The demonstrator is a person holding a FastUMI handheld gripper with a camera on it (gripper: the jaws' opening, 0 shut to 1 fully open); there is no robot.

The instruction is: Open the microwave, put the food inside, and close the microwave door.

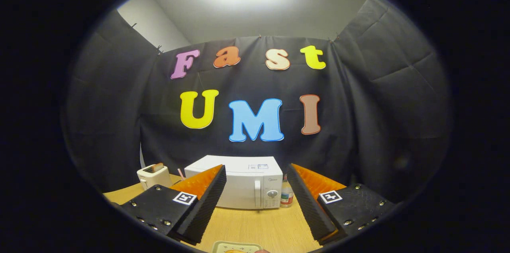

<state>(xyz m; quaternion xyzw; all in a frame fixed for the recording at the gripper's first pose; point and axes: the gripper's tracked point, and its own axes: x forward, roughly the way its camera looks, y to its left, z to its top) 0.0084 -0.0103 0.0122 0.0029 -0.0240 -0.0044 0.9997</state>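
A white microwave point(243, 183) stands at the back of the wooden table point(259, 225) with its door shut; its handle and dial sit on the right side of its front. It lies well beyond my fingers, framed between them. My gripper point(257, 173) is open, with a wide gap and nothing held. A pale plate point(235, 247) with a bit of orange-brown food on it sits on the table close below the fingers, mostly cut off from sight.
A white toaster point(153, 175) with a slice in it stands left of the microwave. A small bottle point(286, 195) stands right of the microwave. A thin pink stick shows between toaster and microwave. Black cloth walls close in the table.
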